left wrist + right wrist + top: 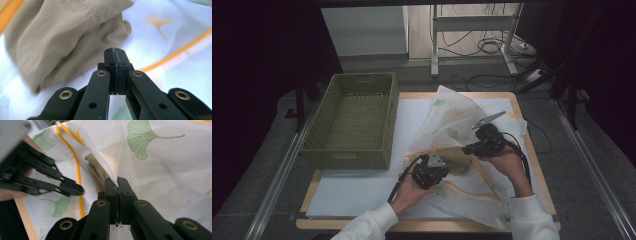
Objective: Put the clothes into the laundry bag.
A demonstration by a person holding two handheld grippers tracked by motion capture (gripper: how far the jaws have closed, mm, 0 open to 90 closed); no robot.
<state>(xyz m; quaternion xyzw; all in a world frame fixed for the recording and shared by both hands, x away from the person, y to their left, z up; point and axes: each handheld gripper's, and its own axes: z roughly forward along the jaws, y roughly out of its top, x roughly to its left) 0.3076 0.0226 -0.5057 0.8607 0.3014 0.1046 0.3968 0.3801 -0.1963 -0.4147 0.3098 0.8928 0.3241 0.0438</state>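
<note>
mesh laundry bag [452, 125] lies right of the green basket [354, 120], its flap pinched up by the right tool [118, 181]. beige garment [62, 37] sits half inside; left tool [115, 51], pressed together and empty, hovers beside it. tucking in remains.

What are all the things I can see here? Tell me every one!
Mesh bag: one, white with green and orange leaf prints and orange trim, on the table's right half, its top layer lifted.
Cloth: one, beige, crumpled, in the bag's opening.
Basket: one, green woven, on the table's left.
Table: one, white top with wooden edge.
Left gripper: black, shut, beside the cloth.
Right gripper: black, shut on the mesh bag's top layer.
Sleeves: two, white, at the bottom.
</note>
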